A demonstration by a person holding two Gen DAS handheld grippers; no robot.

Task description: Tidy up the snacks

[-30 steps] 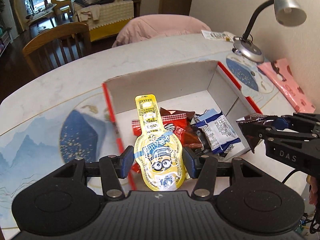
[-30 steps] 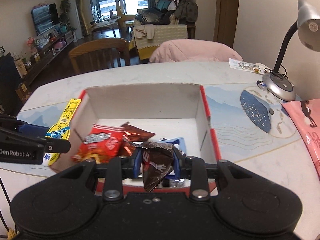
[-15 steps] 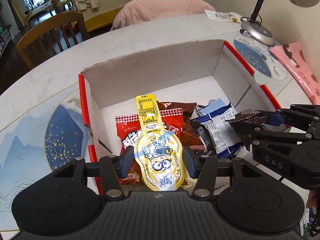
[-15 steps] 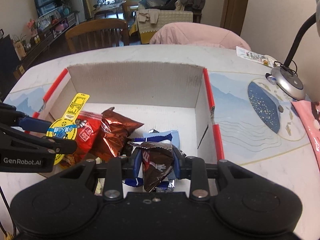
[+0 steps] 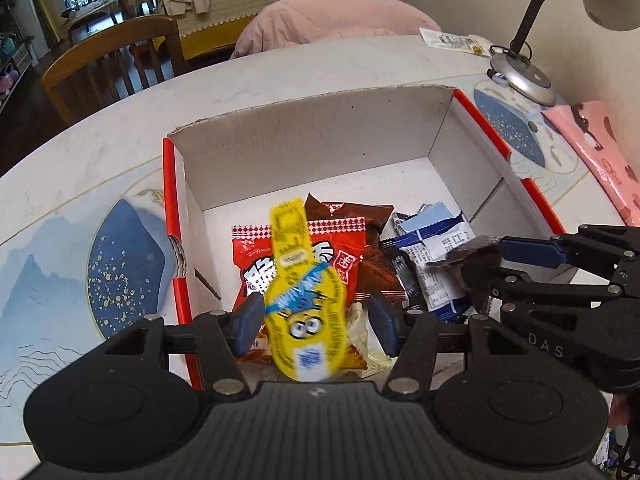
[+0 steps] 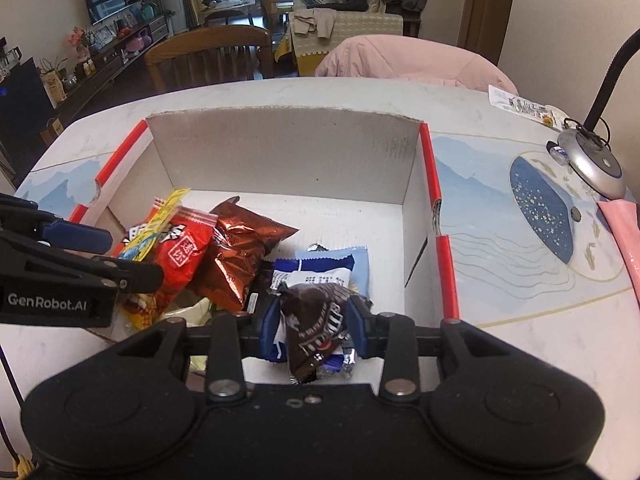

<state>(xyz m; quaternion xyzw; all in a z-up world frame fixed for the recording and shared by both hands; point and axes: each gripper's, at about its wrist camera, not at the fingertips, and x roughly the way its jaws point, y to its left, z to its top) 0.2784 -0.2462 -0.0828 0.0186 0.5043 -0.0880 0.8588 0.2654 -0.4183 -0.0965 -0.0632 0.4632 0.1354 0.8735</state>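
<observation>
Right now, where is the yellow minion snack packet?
In the left wrist view the yellow minion packet sits between the opening jaws of the left gripper, over the box's near-left part, above the red snack bag.

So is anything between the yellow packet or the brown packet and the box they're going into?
Nothing visible. Both grippers' jaws are opening over the open box; below the yellow packet and brown packet lie only snacks already inside.
</observation>
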